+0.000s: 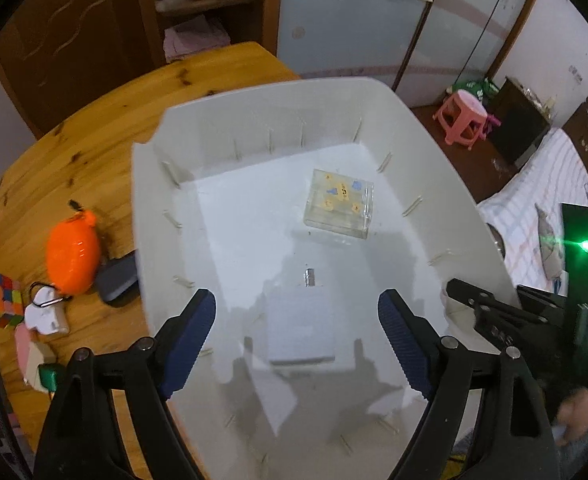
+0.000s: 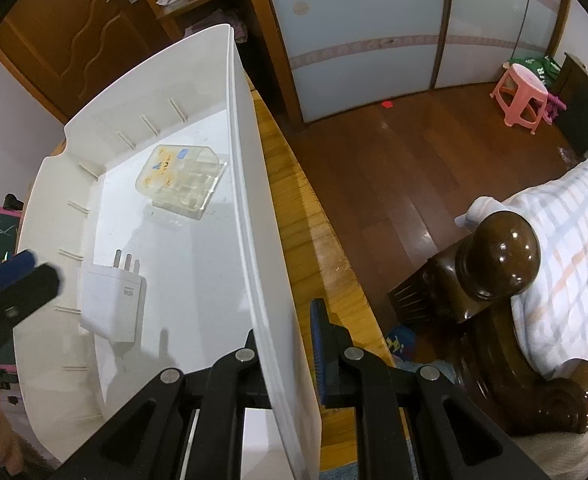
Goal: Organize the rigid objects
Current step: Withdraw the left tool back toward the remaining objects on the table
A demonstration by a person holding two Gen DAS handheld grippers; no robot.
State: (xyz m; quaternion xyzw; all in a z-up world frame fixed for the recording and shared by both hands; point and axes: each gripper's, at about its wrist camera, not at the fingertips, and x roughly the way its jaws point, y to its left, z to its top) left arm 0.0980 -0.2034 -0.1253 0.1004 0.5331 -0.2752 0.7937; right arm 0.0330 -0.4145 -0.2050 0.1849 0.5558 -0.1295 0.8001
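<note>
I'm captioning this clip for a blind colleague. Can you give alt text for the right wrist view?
The right hand-held gripper is clamped on the side wall of a white bin standing on a wooden table. Inside the bin lie a white charger and a clear plastic box. The left hand-held gripper shows at the left edge; wooden floor and a pink stool lie beyond.

left gripper (image 1: 295,334) hangs pointing steeply down, jaws spread wide, nothing between its blue pads. right gripper (image 2: 284,354) points steeply down too, jaws clamped tight on a thin wall.
</note>
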